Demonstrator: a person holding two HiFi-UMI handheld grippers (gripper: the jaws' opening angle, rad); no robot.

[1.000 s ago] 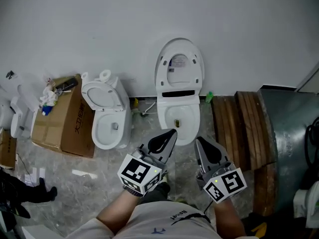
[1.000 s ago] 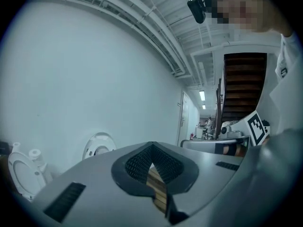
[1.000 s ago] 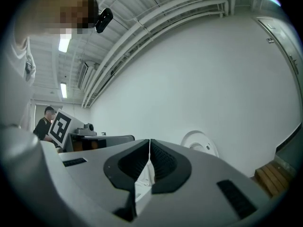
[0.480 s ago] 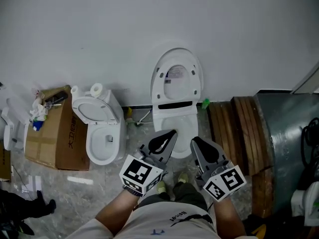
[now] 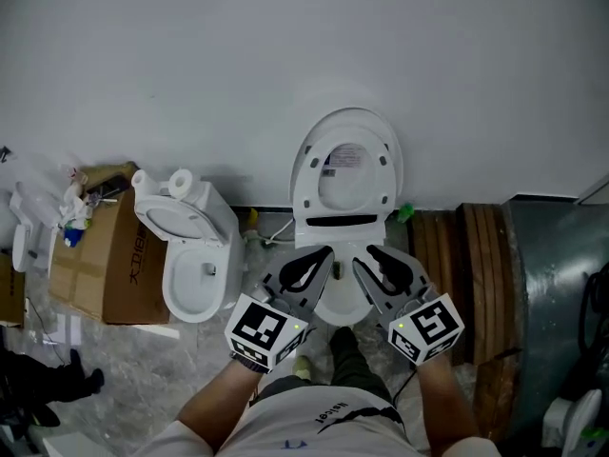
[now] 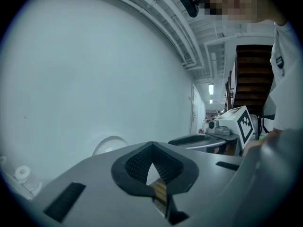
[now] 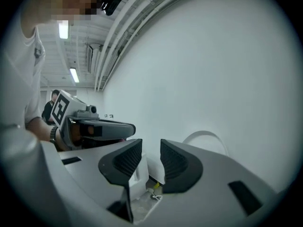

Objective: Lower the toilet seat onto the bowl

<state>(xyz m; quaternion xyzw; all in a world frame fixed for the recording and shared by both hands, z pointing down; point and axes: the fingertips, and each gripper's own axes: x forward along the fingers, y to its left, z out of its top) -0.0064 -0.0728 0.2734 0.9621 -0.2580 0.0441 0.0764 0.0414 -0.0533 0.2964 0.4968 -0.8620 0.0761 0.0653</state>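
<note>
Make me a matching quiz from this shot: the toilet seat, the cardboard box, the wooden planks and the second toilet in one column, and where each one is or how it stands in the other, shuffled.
Column one
1. seat
2. box
3. planks
4. second toilet

Column two
A. on the floor between the box and the seat
B. raised upright against the wall
C. far left, tan
D. at the right, dark brown

Pairs: 1-B, 2-C, 3-D, 4-A
</note>
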